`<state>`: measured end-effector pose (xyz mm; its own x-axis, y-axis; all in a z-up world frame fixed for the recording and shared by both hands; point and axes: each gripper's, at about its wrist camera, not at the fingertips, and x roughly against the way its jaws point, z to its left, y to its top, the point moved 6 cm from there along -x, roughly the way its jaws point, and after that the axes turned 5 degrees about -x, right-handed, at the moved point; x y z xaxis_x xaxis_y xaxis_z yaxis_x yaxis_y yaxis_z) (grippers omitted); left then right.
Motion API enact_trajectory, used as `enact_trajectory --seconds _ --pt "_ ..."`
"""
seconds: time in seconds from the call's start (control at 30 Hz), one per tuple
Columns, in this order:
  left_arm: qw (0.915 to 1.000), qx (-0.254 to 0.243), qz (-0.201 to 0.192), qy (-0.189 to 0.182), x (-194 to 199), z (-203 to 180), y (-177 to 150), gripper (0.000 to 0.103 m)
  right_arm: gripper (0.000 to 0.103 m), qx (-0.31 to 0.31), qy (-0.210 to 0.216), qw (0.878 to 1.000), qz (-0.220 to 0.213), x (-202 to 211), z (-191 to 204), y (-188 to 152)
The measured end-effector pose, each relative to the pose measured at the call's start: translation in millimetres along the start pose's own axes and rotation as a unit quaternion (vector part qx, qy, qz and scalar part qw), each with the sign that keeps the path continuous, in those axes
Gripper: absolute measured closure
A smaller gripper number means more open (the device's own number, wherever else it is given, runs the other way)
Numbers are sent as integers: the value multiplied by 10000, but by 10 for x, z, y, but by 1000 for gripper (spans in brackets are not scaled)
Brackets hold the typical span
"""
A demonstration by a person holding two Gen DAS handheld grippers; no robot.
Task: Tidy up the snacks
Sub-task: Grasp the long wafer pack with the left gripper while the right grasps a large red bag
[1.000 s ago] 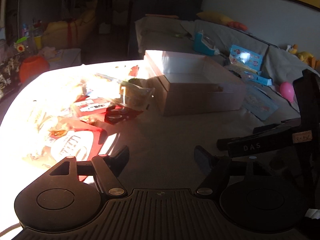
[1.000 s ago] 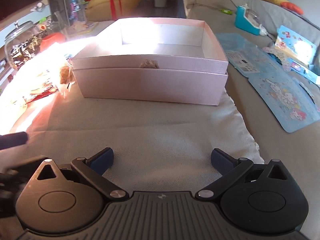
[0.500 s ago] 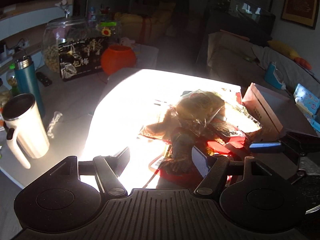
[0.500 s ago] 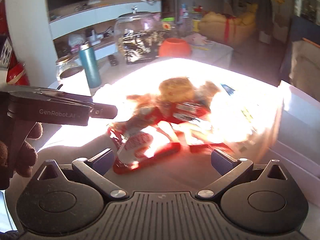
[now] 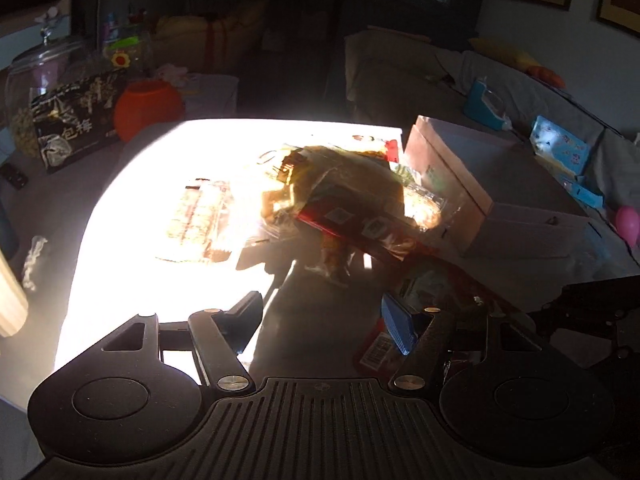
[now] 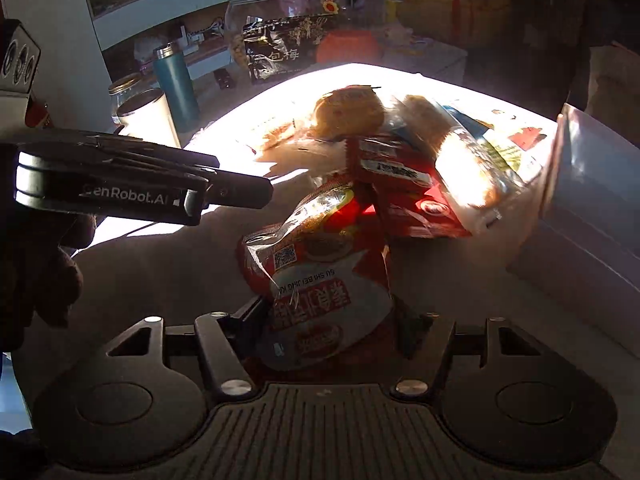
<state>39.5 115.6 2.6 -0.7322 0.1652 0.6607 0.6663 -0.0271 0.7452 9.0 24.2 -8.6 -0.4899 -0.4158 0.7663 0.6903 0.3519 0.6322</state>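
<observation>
right gripper [image 6: 328,320] has its fingers closing on a red-and-white snack bag [image 6: 320,280], pads touching both sides; left gripper [image 5: 320,320] fingers spread with nothing between, easing inward; rest of the snack pile [image 5: 340,200] sits at 12 o'clock on the table [image 5: 320,312], pink box [image 5: 480,184] at 2 o'clock beyond

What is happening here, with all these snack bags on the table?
A person is sorting snacks with two hand-held grippers. The right hand-held gripper is closing, with a red and white snack packet between its jaws, at the near edge of the snack pile. The left hand-held gripper holds nothing. The open box waits beside the pile.
</observation>
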Motion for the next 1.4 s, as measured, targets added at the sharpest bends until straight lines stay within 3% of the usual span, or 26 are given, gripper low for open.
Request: enact_trajectory --seconds 0.2,0.33,0.47,0.73,0.87,0.93,1.1,1.23,1.4 --pt "9961 -813 168 -296 -222 -620 102 35 38 -663 -634 9957 -153 277 -636 -303" --pt "9922 -1143 154 -476 -309 -884 150 36 19 -924 -962 9903 -375 326 -884 -403" --pt "9912 -1228 73 -486 -353 -894 229 36 13 -801 -1228 9870 -658 332 -960 -475" --pt "9949 -992 153 61 -726 -667 527 36 2 -1231 -1059 9826 -898 309 -1184 -583" --pt "9994 122 252 -184 -891 -517 758 38 1 -1243 -1058 9824 -910 307 -1180 -584" --pt "9989 432 162 -77 -963 -475 898 38 1 -1235 -1073 9823 -907 299 -1175 -578" --pt "9966 -254 337 714 -1226 -490 977 30 1 -1216 -1107 9823 -901 316 -1137 -582" --pt "9981 -316 251 461 -1155 -417 897 32 0 -1239 -1085 9822 -908 324 -1139 -580" --pt "9989 -326 322 89 -976 -320 779 42 0 -1218 -1122 9822 -887 316 -1127 -570"
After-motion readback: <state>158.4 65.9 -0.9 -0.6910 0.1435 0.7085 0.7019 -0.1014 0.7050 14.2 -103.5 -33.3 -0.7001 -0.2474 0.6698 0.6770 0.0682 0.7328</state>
